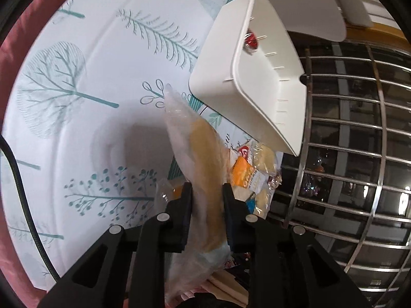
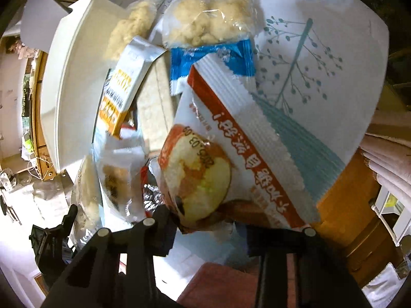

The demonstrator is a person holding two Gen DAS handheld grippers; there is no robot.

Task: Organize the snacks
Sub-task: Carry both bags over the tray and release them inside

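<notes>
My left gripper (image 1: pixel 207 192) is shut on a clear-wrapped long bread snack (image 1: pixel 203 154) and holds it above the tree-print tablecloth (image 1: pixel 77 128). A white plastic bin (image 1: pixel 257 82) stands beyond it, with a red-wrapped item (image 1: pixel 250 41) inside. Several snack packs (image 1: pixel 254 169) lie in a pile beside the bin. My right gripper (image 2: pixel 205 220) is closed around a white and orange pack with a bun picture (image 2: pixel 205 169). Ahead of it lie a blue pack (image 2: pixel 210 59), a crumbly snack bag (image 2: pixel 210 23) and an orange and white pack (image 2: pixel 123 87), next to the bin (image 2: pixel 69 89).
A metal wire rack (image 1: pixel 359 154) stands to the right of the bin in the left wrist view. A black cable (image 1: pixel 23 192) runs over the cloth at the left. Wooden furniture (image 2: pixel 354 205) lies to the right in the right wrist view.
</notes>
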